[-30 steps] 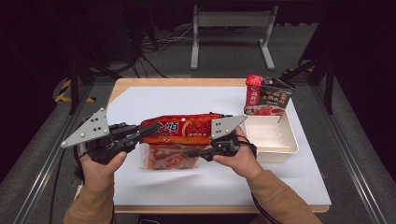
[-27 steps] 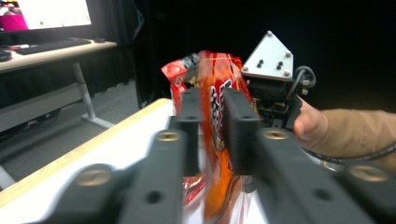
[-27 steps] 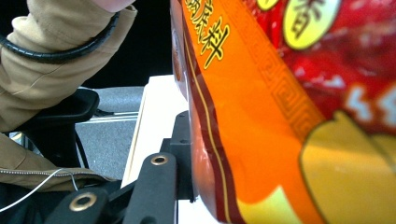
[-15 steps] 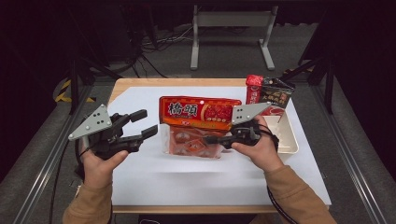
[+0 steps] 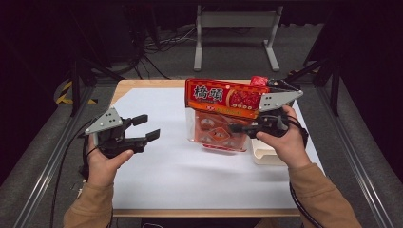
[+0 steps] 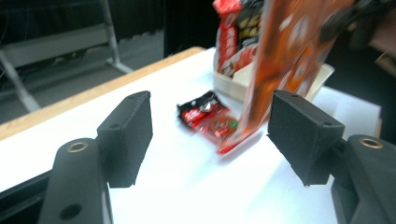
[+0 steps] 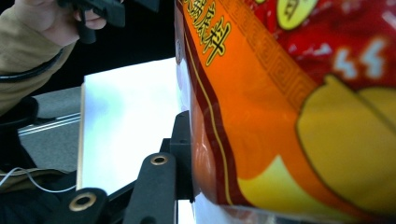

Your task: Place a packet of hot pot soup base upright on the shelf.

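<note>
A big red-and-orange snack bag with a clear lower half hangs upright above the white sheet. My right gripper is shut on its right side; in the right gripper view one black finger presses the bag. My left gripper hovers low at the left, apart from the bag. Its jaws have just been opening, and they stand open with nothing between them. Beyond them in the left gripper view the bag dangles over a small red-and-black packet that lies on the sheet.
A white tray stands at the right under my right hand, with red and dark snack packs leaning at its far end. The white sheet covers a wooden table. Dark floor, cables and a metal stand lie beyond.
My left gripper let go of the bag's left end, opened and sank to the left. My right gripper carried the bag up and to the right, turning it from flat to upright.
</note>
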`<state>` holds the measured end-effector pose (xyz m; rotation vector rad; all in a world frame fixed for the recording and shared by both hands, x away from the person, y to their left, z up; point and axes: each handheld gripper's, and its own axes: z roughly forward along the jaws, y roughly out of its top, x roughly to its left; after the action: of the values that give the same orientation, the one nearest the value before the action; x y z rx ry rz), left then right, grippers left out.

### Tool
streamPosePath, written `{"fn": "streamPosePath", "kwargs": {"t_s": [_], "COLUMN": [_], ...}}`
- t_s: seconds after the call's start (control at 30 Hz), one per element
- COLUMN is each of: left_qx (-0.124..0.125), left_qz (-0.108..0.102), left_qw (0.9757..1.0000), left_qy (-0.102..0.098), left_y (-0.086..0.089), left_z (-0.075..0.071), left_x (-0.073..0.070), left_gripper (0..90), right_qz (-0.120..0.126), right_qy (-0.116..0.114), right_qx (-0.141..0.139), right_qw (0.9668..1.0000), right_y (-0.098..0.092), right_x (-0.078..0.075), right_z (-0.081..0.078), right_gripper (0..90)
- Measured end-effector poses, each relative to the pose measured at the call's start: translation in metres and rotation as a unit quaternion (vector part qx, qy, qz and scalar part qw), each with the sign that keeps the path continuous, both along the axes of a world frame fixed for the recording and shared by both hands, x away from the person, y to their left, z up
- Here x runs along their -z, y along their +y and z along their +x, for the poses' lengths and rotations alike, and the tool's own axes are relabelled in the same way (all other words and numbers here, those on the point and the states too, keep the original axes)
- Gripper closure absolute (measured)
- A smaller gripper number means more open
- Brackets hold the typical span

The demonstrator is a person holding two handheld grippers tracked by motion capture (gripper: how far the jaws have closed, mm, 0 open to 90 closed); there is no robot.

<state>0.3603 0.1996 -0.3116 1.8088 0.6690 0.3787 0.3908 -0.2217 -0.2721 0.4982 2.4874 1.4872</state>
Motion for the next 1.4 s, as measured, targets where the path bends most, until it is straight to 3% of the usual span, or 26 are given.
{"fn": "streamPosePath", "kwargs": {"t_s": [0.2,0.53,1.17,1.4], "left_qx": [-0.027,-0.045,-0.057,-0.055], "left_qz": [0.015,0.014,0.022,0.022], "left_qw": [0.9995,0.9989,0.9979,0.9979], "left_qy": [-0.011,0.004,0.022,0.023], "left_y": [0.006,0.017,0.025,0.025], "left_z": [0.010,0.020,0.023,0.023], "left_x": [0.015,0.031,0.040,0.040], "left_gripper": [28.4,27.7,26.4,26.3], "right_qz": [0.001,-0.006,0.008,0.012], "right_qy": [-0.007,-0.013,-0.023,-0.024], "right_qx": [0.034,0.084,0.162,0.182], "right_qw": [0.9994,0.9963,0.9865,0.9829], "right_y": [-0.021,-0.056,-0.118,-0.132], "right_x": [-0.009,-0.017,-0.019,-0.018], "right_z": [0.003,0.006,0.014,0.014], "right_gripper": [70.1,70.1,70.2,70.1]}}
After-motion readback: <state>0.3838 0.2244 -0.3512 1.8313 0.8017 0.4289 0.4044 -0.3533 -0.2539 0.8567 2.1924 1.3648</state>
